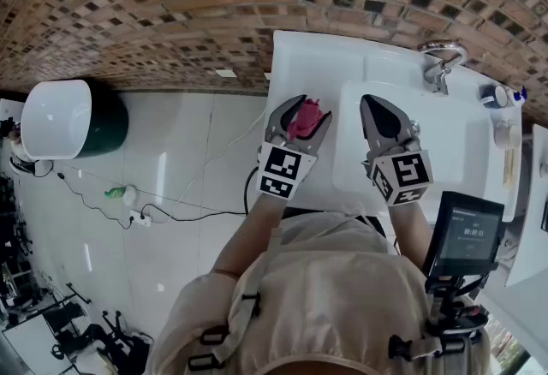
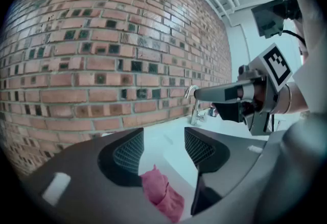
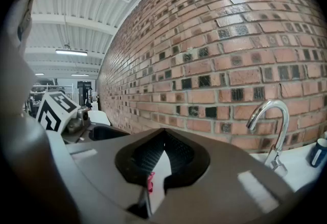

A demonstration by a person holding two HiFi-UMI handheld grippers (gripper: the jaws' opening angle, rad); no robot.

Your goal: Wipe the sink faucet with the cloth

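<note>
A pink cloth (image 1: 306, 119) sits between the jaws of my left gripper (image 1: 308, 108) over the white counter left of the basin. In the left gripper view the cloth (image 2: 161, 193) lies low against the left jaw, and the mesh pads stand apart around it without pressing, so the left gripper (image 2: 163, 133) is open. My right gripper (image 1: 370, 101) hovers over the sink basin (image 1: 467, 142) with its tips together and nothing held. The chrome faucet (image 1: 440, 62) stands at the basin's far right, well beyond both grippers; its curved spout (image 3: 271, 118) shows ahead of the right gripper (image 3: 162, 141).
A brick wall (image 1: 171, 14) backs the counter (image 1: 312, 61). Small bottles (image 1: 507, 97) stand by the faucet. A device with a lit screen (image 1: 467, 232) hangs at my right. On the floor to the left are a white-topped bin (image 1: 58, 116), cables and a green bottle (image 1: 120, 192).
</note>
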